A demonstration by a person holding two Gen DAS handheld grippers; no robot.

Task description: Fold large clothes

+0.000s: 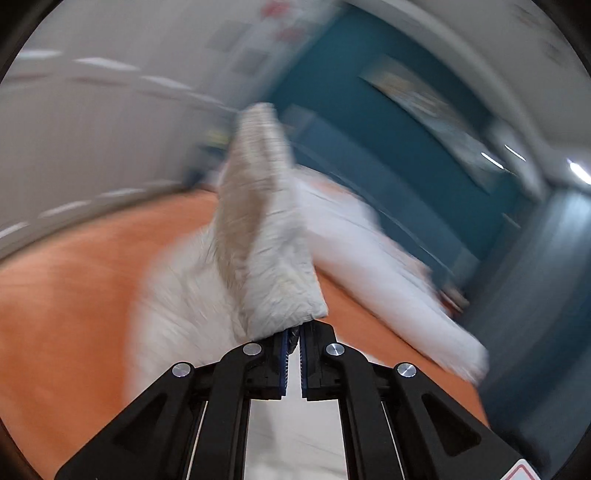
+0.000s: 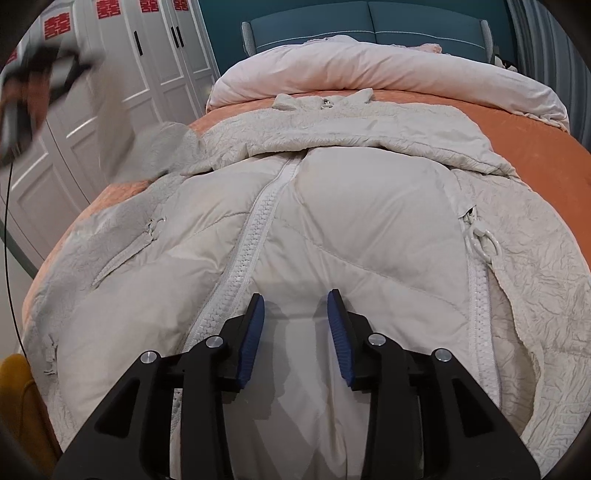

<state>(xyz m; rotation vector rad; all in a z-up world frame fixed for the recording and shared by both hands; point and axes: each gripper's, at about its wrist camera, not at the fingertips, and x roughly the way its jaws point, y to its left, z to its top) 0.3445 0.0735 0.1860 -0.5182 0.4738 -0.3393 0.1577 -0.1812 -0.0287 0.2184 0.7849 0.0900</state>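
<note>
1. Right wrist view: a cream padded jacket (image 2: 332, 206) lies front up on the orange bed sheet (image 2: 539, 147), collar toward the headboard (image 2: 369, 26) and hem toward the foot edge of the bed, so its long axis runs head to foot along the centre zipper (image 2: 255, 229).

2. The right gripper (image 2: 295, 332) hangs just above the lower front panel, beside the centre zipper, with its 2 blue pads (image 2: 255, 332) spread wide and nothing between them.

3. Left wrist view: the left gripper (image 1: 293, 339) has its pads pressed together on a fleecy sleeve cuff (image 1: 266, 236), and the sleeve is raised clear of the bed. The picture is motion-blurred, so the rest of the jacket shows only as a pale mass on the sheet.

4. In the right wrist view the same raised sleeve (image 2: 155, 151) appears blurred at the bed's left edge, near the jacket's shoulder, with the left tool (image 2: 33, 85) above it by the white wardrobe doors (image 2: 155, 62).

5. The relation that matters: the held sleeve sits outboard of the body on the left side, and the body lies inward, across the long axis. The left hand is the nearer one for that sleeve; the fold likely carries it toward the centre zipper.

6. The opposite sleeve (image 2: 535, 258) lies flat toward the bed's right edge, nearer the right gripper.
</note>
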